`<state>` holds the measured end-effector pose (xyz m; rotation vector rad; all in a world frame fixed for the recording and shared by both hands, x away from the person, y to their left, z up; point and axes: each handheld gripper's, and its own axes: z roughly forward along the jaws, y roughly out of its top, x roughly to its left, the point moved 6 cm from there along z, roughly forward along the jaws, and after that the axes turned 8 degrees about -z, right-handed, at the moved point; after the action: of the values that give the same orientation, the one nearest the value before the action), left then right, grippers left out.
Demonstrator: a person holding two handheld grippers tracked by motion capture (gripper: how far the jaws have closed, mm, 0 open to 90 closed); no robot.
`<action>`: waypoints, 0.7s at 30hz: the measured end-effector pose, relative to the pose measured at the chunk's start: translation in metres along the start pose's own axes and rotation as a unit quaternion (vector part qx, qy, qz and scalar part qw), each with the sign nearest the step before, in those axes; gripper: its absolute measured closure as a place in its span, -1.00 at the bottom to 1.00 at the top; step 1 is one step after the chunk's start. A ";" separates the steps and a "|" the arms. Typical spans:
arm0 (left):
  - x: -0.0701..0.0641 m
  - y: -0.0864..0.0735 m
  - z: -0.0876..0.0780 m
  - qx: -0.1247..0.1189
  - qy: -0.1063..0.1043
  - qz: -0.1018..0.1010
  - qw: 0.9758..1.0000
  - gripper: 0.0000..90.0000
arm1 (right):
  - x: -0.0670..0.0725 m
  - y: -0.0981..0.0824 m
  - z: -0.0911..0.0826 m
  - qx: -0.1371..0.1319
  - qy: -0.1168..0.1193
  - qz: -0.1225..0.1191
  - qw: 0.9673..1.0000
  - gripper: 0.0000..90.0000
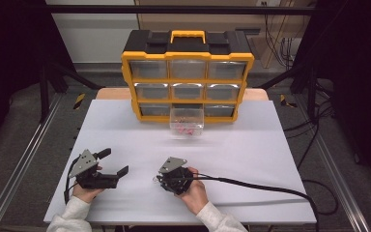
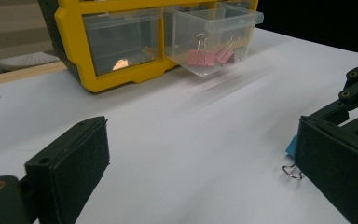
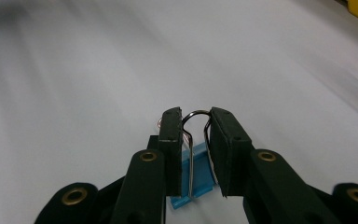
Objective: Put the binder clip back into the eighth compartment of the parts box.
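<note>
High view: two grippers are seen on the white counter (image 1: 251,140). The left gripper (image 1: 116,163) is held with its jaws spread wide and nothing between them. The right gripper (image 1: 158,180) is pointed down at the counter surface near its front edge; its jaws cannot be read from this angle. One yellow organiser (image 1: 187,77) with nine drawers is counted at the far edge, and one clear drawer (image 1: 187,121) is pulled out at bottom centre.

Left gripper view: wide-open jaws are confirmed, with bare counter between them. A blue binder clip (image 2: 291,145) with a wire handle is noted just beside the right gripper's jaw. Pink clips (image 2: 209,56), at least two, are counted in the open drawer.

Right gripper view: the jaws are drawn narrow and pressed on the single blue binder clip, whose wire handles are arched between the pads (image 3: 170,144). The clip is held against the counter.
</note>
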<state>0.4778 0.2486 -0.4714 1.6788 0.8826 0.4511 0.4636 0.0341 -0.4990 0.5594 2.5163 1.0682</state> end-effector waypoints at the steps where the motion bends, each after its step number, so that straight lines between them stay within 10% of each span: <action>1: 0.000 0.000 0.000 0.000 0.000 0.000 1.000 -0.94 | 0.000 0.000 0.000 0.001 0.000 0.000 1.000 0.66; 21: 0.000 0.000 -0.001 -0.001 -0.001 0.000 1.000 -0.94 | -0.008 -0.001 -0.009 0.016 -0.007 0.010 1.000 0.72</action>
<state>0.4774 0.2488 -0.4708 1.6776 0.8807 0.4513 0.4667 0.0243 -0.4924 0.5993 2.5249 1.0304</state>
